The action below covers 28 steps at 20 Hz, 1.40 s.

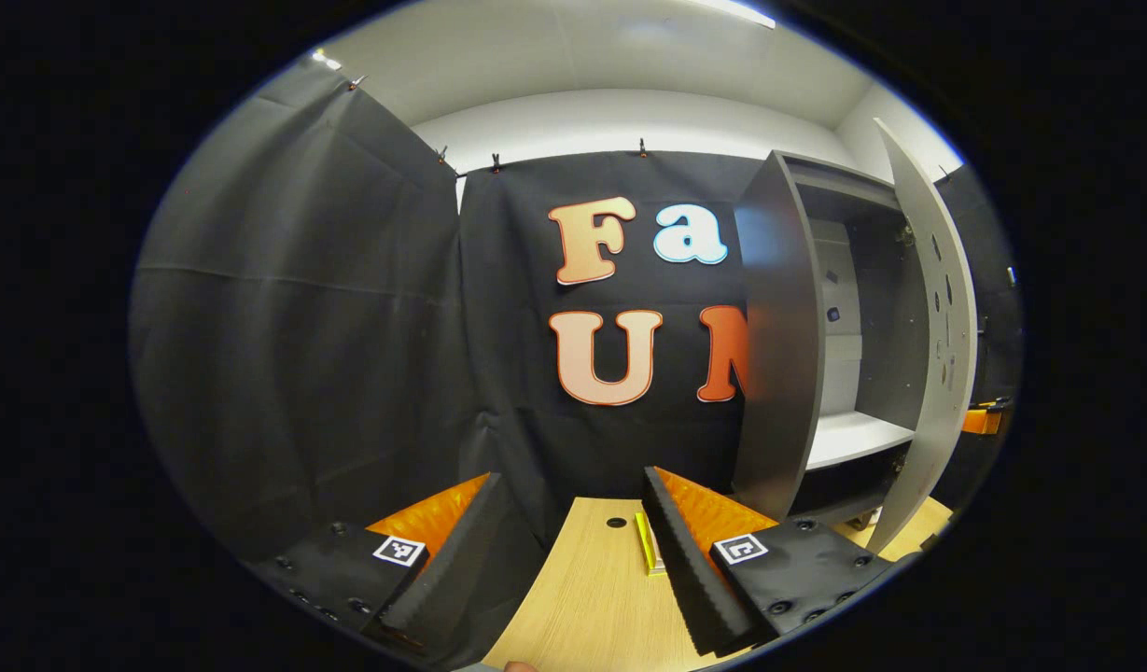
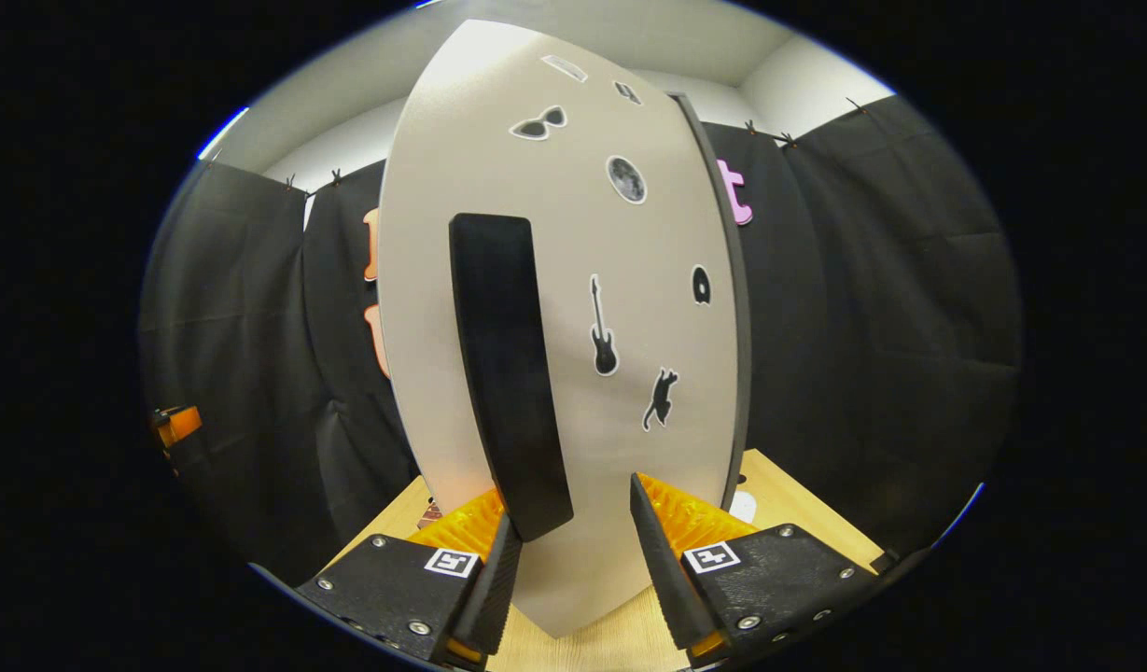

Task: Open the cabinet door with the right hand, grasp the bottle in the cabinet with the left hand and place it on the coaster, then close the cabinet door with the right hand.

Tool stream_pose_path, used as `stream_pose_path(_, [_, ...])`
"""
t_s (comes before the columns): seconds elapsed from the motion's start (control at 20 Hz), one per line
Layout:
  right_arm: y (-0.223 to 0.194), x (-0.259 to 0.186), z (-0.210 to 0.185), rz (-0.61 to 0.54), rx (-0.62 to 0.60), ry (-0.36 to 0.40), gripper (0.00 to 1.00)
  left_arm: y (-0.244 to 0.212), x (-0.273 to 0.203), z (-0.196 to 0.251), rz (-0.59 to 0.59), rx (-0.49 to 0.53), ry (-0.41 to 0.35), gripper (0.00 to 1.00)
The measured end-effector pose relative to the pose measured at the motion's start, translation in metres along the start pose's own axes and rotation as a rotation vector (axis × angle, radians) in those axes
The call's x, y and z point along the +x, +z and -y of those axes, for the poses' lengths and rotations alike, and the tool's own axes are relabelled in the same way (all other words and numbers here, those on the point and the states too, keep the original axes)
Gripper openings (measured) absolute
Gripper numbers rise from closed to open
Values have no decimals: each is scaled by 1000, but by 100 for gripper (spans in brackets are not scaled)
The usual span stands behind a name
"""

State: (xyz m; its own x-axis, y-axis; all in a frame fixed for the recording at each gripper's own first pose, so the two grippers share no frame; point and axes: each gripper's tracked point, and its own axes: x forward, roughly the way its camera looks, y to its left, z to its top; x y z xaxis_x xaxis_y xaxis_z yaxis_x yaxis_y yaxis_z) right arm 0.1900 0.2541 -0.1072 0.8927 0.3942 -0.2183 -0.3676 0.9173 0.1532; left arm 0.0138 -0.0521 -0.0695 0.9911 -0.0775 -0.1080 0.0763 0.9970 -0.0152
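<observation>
Tongs (image 2: pixel 567 546) spread wide before cabinet door (image 2: pixel 629 448); black handle (image 2: pixel 508 373) between.

The left gripper view looks from low over the desk (image 1: pixel 582 588) toward the booth's back cloth, its own tongs (image 1: pixel 573 560) at the bottom, with the open cabinet (image 1: pixel 844 373) set off to the right at middle range. The right gripper view faces the cabinet door (image 2: pixel 573 327) at very close range, its tongs (image 2: pixel 568 551) either side of the door's dark handle (image 2: pixel 508 373). Both views share the door, seen edge-on from the left, and the desk.
</observation>
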Motion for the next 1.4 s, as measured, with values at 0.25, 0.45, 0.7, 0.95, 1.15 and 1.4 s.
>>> stream_pose_path(0.25, [0, 10, -5, 0, -28, -76, 69, -9, 3, -25, -13, -13, 28, 94])
stream_pose_path(0.45, [-2, 10, -6, -7, 0, -123, 74, -18, 6, -43, -26, -19, 50, 97])
stream_pose_path(0.7, [-3, 13, -23, -2, 59, -59, 82, -26, 14, -57, -40, -23, 75, 97])
stream_pose_path(0.95, [-1, 21, -32, -5, 46, -17, 85, -29, 25, -58, -44, -22, 75, 99])
stream_pose_path(1.15, [0, 36, -35, 16, -6, -18, 85, -29, 32, -57, -48, -29, 73, 96])
stream_pose_path(1.4, [-1, 59, -40, 22, -14, -16, 85, -25, 37, -56, -42, -29, 73, 94])
